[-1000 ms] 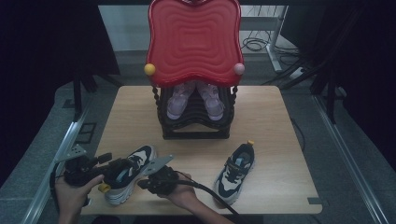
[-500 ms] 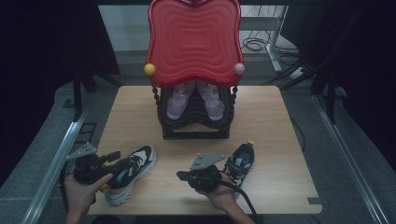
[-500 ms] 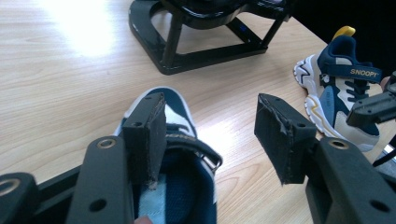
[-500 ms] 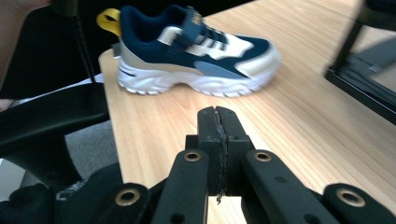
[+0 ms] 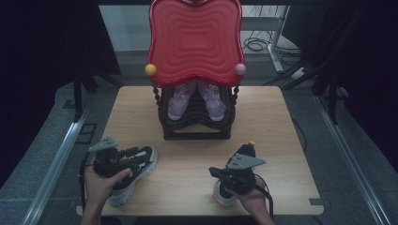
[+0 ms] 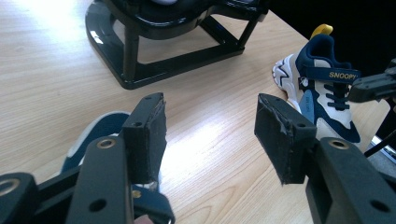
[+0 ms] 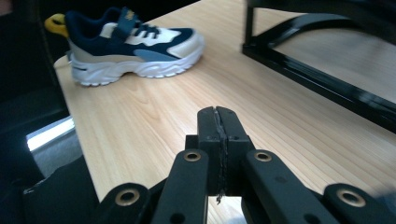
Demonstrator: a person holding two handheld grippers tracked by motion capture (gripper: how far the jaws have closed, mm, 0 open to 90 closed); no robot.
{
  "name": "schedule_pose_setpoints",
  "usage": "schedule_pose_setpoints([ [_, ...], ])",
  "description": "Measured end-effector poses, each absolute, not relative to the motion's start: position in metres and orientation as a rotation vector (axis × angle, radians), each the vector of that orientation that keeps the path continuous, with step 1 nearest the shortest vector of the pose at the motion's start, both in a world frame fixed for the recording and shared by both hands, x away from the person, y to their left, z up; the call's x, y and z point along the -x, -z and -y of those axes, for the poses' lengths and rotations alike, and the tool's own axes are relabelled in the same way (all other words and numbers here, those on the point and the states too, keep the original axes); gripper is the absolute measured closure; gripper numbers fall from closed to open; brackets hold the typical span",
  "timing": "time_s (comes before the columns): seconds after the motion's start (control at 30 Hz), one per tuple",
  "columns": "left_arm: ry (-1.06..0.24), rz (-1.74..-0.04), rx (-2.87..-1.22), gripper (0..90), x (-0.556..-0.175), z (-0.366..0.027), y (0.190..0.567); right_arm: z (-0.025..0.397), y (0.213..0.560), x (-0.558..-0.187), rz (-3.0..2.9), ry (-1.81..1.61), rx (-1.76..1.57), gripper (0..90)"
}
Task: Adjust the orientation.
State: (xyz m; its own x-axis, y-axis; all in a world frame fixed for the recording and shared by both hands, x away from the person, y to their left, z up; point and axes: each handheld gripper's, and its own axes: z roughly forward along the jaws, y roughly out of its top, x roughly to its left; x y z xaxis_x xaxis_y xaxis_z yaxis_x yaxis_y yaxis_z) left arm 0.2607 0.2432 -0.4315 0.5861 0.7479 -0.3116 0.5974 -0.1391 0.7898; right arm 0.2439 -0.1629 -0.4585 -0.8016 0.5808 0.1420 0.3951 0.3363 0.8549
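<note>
From the high view, a navy-and-white child's sneaker (image 5: 133, 176) lies under the left gripper (image 5: 133, 153) at the light wooden worktop's (image 5: 187, 164) near left, and its mate (image 5: 237, 176) sits under the right gripper (image 5: 217, 171), both before the black shoe rack (image 5: 195, 123). In the left gripper view the jaws stand wide above the sneaker; in the right gripper view the jaws are pressed together, empty. Likely the shoes are being racked, so next the left jaws must lower and clamp the sneaker.

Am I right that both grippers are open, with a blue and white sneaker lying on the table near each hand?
Not quite: only the left gripper is open. The right gripper is shut with nothing between its jaws, as the right gripper view shows. A sneaker does lie near each hand: the left sneaker and the right sneaker.
</note>
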Motion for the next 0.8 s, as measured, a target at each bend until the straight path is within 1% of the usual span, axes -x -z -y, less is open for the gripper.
schedule_pose_setpoints([
  [0.03, -0.191, -1.092, -1.834, 43.6, -0.261, -0.242, 0.432, 0.163, 0.458, -0.244, -2.408, -1.458, -0.891, 89.3],
  [0.07, -0.189, -1.091, -1.835, 43.6, -0.261, -0.242, 0.432, 0.175, 0.461, -0.242, -2.382, -1.456, -0.931, 89.3],
  [0.13, -0.187, -1.092, -1.835, 43.6, -0.262, -0.241, 0.434, 0.179, 0.461, -0.241, -2.380, -1.447, -0.943, 89.3],
  [0.2, -0.182, -1.092, -1.836, 43.6, -0.261, -0.241, 0.435, 0.195, 0.462, -0.237, -2.347, -1.449, -0.981, 89.3],
  [0.53, -0.177, -1.108, -1.842, 43.7, -0.256, -0.246, 0.443, 0.231, 0.462, -0.228, -2.284, -1.427, -1.055, 88.8],
  [0.8, -0.188, -1.091, -1.845, 43.6, -0.255, -0.245, 0.440, 0.240, 0.464, -0.223, -2.283, -1.404, -1.065, 88.8],
])
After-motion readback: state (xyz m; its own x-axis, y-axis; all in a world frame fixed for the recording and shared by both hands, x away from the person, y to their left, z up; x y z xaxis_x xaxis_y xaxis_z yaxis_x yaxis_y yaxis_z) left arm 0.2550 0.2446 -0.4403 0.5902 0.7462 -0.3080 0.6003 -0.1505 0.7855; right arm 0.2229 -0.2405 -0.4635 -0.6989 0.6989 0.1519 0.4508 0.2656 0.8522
